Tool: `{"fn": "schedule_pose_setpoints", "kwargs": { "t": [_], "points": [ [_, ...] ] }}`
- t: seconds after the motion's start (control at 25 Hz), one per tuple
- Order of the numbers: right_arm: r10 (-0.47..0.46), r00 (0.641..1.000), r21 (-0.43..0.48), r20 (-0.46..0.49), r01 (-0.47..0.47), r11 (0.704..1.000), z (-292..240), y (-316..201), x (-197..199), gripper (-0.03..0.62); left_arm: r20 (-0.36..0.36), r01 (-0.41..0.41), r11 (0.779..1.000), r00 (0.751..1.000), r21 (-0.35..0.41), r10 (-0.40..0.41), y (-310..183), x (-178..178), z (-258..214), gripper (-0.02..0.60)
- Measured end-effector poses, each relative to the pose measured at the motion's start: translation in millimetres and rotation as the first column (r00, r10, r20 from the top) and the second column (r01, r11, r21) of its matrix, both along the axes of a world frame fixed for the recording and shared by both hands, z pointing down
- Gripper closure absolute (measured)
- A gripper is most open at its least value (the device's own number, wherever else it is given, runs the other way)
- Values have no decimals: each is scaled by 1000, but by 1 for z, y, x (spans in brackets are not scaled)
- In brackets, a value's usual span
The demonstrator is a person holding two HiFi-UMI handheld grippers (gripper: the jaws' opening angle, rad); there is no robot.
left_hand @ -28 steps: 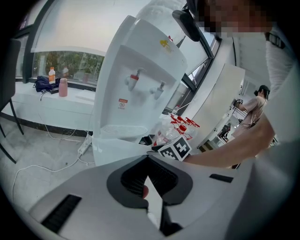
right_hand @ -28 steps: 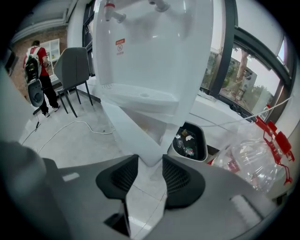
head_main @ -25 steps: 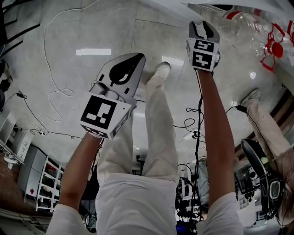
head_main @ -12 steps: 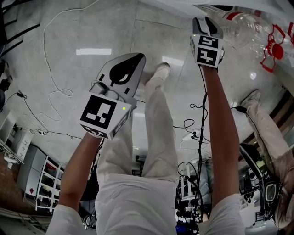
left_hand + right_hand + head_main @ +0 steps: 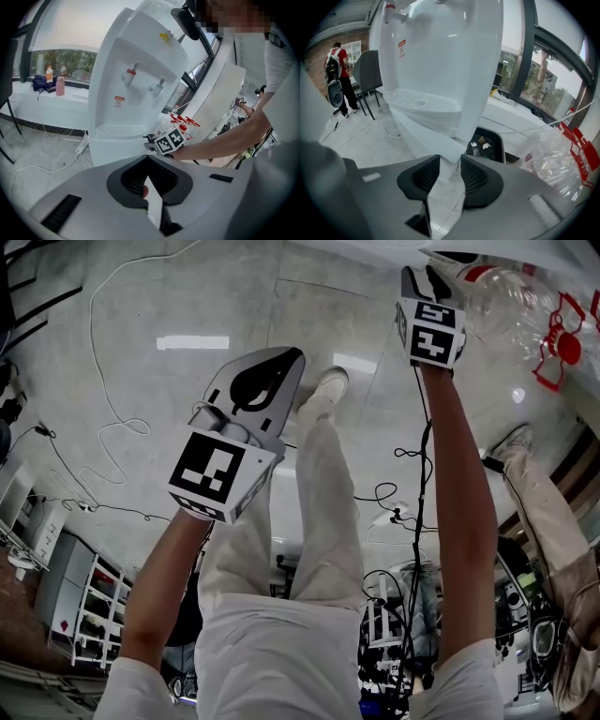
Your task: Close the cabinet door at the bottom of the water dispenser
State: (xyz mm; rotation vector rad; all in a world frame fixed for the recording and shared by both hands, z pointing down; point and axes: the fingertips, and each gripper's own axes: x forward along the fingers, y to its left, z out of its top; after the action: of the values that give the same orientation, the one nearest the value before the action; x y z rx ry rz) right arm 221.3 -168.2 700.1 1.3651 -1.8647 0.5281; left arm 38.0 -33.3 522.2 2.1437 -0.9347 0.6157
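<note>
The cabinet door point(image 5: 423, 133) stood ajar below the drip tray point(image 5: 423, 104) of the water dispenser point(image 5: 440, 51). Its white panel slanted from the middle left of the right gripper view down to the centre, where its free corner sat in the gap of the right hand-held gripper point(image 5: 450, 165). Those jaws had just been narrowing but were moderately apart, and the pads did not visibly press on the panel. In the head view that gripper had crept toward the upper right of the frame, closer to the dispenser. The approach looked nearly done, with a push or pinch on the door's edge due next, and the door was not yet closed. The left hand-held gripper point(image 5: 281, 367), jaws together on nothing, hung left of centre, unmoved.
</note>
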Motion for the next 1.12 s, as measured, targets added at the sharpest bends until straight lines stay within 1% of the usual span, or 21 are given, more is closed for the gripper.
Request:
{"fn": "schedule_pose_setpoints", "kwargs": {
  "t": [0.16, 0.48, 0.76, 1.12],
  "points": [
    [20, 1000, 3, 8, -20, 1000, 0, -6, 2, 447, 0, 13, 1000, 1000, 4, -13, -3, -1, -1, 578],
    [52, 998, 6, 37, -52, 999, 0, -16, 7, 453, 6, 0, 1000, 1000, -18, 0, -3, 1, 0, 578],
    [66, 996, 5, 54, -66, 998, 0, -26, 10, 456, 3, 11, 1000, 1000, 4, -11, -10, 1, 0, 578],
    [98, 992, 15, 76, -100, 995, 1, -38, 14, 457, 9, 23, 1000, 1000, 2, -23, -11, -1, 4, 577]
  ]
}}
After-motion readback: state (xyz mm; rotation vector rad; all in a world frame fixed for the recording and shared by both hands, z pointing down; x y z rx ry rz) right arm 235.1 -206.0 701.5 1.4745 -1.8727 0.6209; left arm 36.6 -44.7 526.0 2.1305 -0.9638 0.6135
